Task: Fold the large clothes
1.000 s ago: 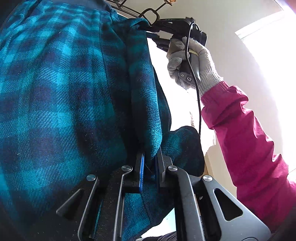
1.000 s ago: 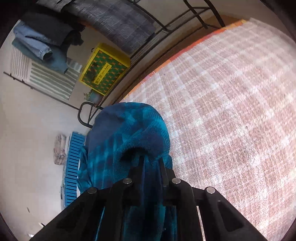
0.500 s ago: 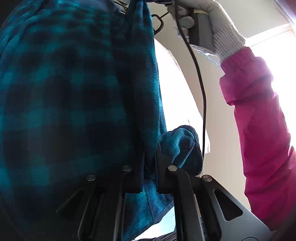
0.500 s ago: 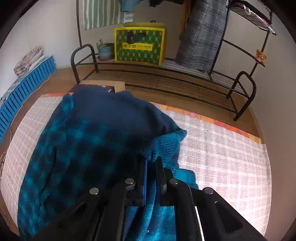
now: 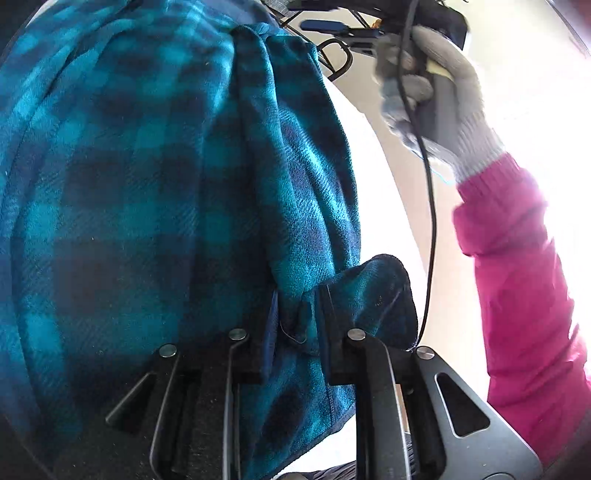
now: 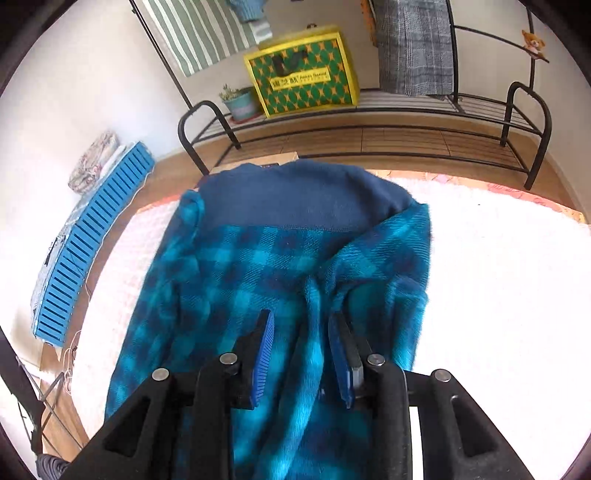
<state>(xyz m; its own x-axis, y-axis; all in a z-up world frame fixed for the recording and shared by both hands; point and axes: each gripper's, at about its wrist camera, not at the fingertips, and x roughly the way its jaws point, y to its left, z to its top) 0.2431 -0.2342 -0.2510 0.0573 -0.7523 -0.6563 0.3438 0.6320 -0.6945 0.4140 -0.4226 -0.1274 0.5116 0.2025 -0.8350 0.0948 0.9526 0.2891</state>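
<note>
A teal and navy plaid fleece garment [image 6: 280,258] with a plain navy part [image 6: 303,199] lies spread on a white rug [image 6: 498,280]. My right gripper [image 6: 303,347] hovers over it. Its jaws are opening, and the blue pads [image 6: 264,350] stand apart from the loose fabric between them. In the left wrist view the garment [image 5: 147,192] fills the left side. My left gripper [image 5: 297,314] still has a bunched fold touching both pads while its jaws open. A gloved hand [image 5: 450,99] on a pink sleeve [image 5: 524,288] holds the right gripper at the top.
A black metal rack [image 6: 369,127] stands beyond the rug with a yellow-green bag [image 6: 303,77] and a potted plant [image 6: 240,103] on it. Grey checked cloth [image 6: 413,44] and striped cloth [image 6: 199,33] hang above. A blue slatted crate [image 6: 92,240] lies at the left.
The right gripper's pads have parted and let go of the fold they pinched, and its view has swung to face the rack. The left jaws have widened slightly around their fold.
</note>
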